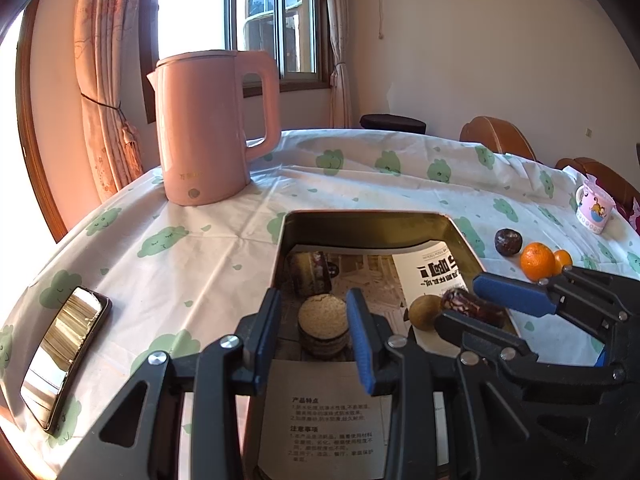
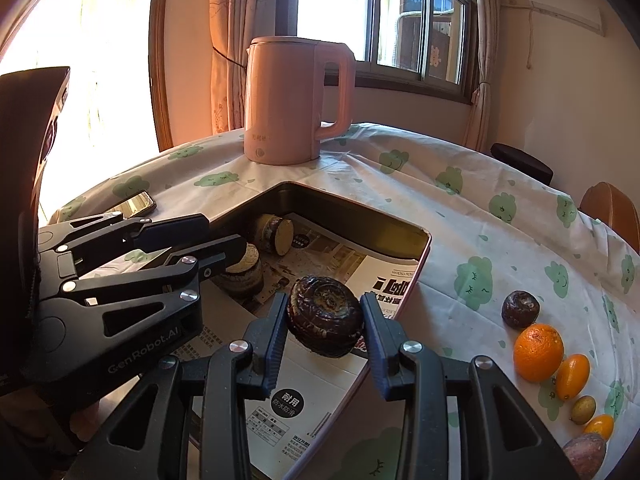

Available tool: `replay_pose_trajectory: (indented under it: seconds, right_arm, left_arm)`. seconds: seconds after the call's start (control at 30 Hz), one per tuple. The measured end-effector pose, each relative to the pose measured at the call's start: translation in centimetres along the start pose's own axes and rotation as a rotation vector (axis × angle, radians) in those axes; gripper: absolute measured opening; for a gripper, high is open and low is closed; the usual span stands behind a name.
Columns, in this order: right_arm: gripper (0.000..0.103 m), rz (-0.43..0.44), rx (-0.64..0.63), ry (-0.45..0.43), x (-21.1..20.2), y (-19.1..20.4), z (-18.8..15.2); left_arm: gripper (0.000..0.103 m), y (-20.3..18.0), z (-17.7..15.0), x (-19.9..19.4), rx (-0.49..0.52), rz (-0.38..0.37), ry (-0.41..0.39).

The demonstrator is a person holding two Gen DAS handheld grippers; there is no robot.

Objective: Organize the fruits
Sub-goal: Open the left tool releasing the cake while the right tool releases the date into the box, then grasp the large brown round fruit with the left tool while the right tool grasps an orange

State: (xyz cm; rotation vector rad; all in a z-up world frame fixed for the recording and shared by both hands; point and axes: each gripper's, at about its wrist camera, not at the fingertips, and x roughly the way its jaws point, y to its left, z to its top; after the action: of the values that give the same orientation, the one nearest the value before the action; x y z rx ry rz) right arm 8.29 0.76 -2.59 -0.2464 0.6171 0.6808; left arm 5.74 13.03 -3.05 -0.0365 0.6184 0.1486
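Fruit sorting, partly done. The tin on the surface already holds cut root pieces at its far left. The right gripper, its jaws clamped on a dark water chestnut, hangs above the tin's near right side. The left gripper, jaws nearly closed and holding nothing, hangs over a piece in the tin. Left to sort, in a row on the right: another chestnut, an orange, kumquats.
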Motion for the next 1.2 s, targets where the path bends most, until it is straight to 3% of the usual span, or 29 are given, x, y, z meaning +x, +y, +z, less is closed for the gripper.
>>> replay_pose_trajectory:
  seconds: [0.23, 0.37, 0.47, 0.73, 0.8, 0.87, 1.0, 1.2]
  right_arm:
    - [0.049, -0.005, 0.016, -0.026, -0.6, -0.3, -0.1]
    - [0.051, -0.011, 0.031, -0.037, -0.7, -0.6, -0.2]
    - [0.062, -0.017, 0.061, -0.043, -0.9, -1.2, -0.2]
    - [0.064, -0.03, 0.085, -0.077, -1.7, -1.8, -0.4]
    - [0.064, -0.059, 0.074, -0.078, -2.3, -2.0, -0.7]
    - [0.064, -0.084, 0.071, -0.074, -3.3, -2.6, -1.4]
    - [0.065, -0.148, 0.115, -0.08, -6.4, -5.5, -3.5]
    - [0.071, -0.3, 0.246, -0.082, -11.4, -11.9, -7.8]
  left_arm:
    - [0.042, 0.1, 0.2, -0.3, -0.004, -0.005, -0.01]
    - [0.061, 0.4, 0.2, -0.6, -0.019, 0.028, -0.029]
    - [0.063, 0.7, 0.3, -0.8, -0.027, 0.018, -0.039]
    - [0.079, 0.8, 0.5, -2.1, -0.048, 0.012, -0.074]
    - [0.089, 0.4, 0.6, -2.7, -0.044, 0.004, -0.093]
    - [0.094, -0.5, 0.8, -3.5, -0.034, -0.002, -0.116]
    - [0.095, -3.1, 0.9, -4.7, -0.008, -0.064, -0.138]
    - [0.096, -9.9, 1.1, -5.4, 0.083, -0.179, -0.129]
